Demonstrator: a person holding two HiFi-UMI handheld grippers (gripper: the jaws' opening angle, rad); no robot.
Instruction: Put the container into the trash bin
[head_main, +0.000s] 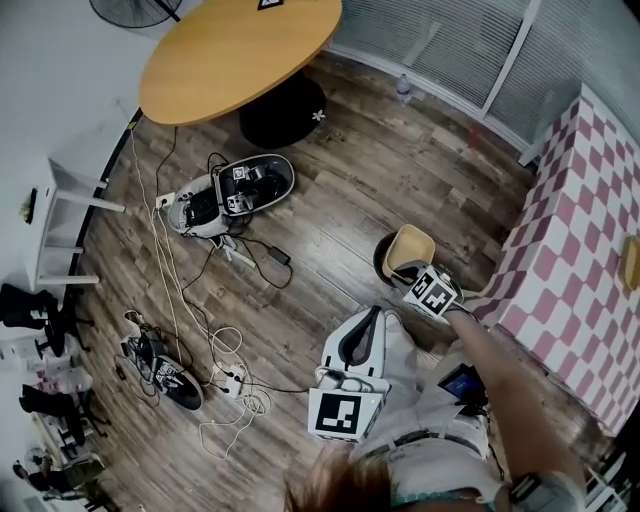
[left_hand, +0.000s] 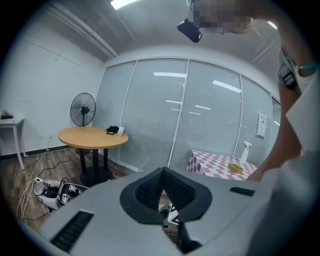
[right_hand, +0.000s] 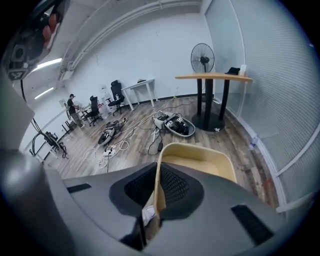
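A beige plastic container hangs over a dark round trash bin on the wooden floor, next to the checked table. My right gripper is shut on the container's near rim. In the right gripper view the rim of the container runs between the pads, and the container tilts away from the jaws. My left gripper is lower in the head view, close to my body, pointing toward the bin. Its jaws are shut with nothing between them.
A table with a pink checked cloth stands right of the bin. A round wooden table stands at the back. Open equipment cases and loose cables lie on the floor to the left. A white side table is at far left.
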